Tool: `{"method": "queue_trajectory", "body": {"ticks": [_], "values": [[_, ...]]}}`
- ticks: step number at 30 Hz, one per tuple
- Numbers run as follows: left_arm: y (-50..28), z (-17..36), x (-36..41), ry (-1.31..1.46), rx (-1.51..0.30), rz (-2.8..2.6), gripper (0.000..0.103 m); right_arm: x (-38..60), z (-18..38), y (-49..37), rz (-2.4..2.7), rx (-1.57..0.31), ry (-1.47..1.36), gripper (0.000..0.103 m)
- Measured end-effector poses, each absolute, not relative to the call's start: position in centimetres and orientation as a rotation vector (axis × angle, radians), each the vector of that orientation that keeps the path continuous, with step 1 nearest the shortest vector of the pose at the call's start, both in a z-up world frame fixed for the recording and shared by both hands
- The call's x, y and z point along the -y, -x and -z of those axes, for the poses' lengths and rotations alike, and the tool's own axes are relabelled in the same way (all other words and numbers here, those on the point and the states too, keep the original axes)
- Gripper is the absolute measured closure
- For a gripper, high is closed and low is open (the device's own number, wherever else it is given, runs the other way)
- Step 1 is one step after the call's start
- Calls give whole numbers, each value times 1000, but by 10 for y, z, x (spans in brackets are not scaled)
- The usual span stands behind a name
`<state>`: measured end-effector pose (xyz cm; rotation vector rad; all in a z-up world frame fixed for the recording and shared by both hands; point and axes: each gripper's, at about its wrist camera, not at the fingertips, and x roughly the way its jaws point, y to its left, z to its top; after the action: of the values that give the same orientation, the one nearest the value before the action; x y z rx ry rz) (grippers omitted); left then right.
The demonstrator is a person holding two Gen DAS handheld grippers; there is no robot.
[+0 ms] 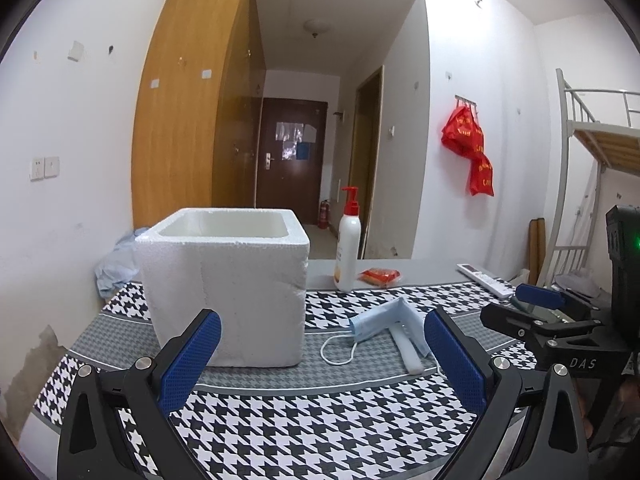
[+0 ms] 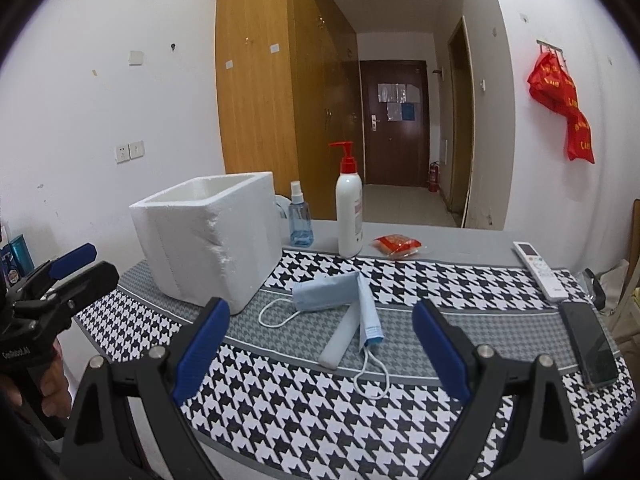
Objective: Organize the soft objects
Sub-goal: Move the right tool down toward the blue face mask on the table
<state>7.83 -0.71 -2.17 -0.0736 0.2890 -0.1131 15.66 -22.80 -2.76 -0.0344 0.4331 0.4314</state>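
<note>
You've got both grippers, left (image 1: 322, 354) & right (image 2: 320, 344), hovering w/ jaws wide, holding nothing, prob. lined up for a grab. Face mask (image 2: 340, 300) lies folded over a foam strip (image 2: 342, 338) on the mat, just right of the foam box (image 2: 208, 240). Box interior: can't tell contents.

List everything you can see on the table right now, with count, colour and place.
foam box: one, white, open top, left side of the mat
face mask: one, light blue, folded, on the mat right of the box
foam strip: one, white, under the mask
pump bottle: one, white with red pump, behind the mat
spray bottle: one, clear blue, beside the box
red packet: one, right of the pump bottle
remote: one, white, right edge
phone: one, dark, near the remote
left claw: open, empty
right claw: open, empty
</note>
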Motion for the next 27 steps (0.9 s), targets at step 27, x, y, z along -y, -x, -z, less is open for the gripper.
{"method": "queue_trajectory", "body": {"ticks": [27], "values": [[-147, 45, 40, 39, -432, 279, 1, 243, 59, -216, -344, -584, 35, 14]]}}
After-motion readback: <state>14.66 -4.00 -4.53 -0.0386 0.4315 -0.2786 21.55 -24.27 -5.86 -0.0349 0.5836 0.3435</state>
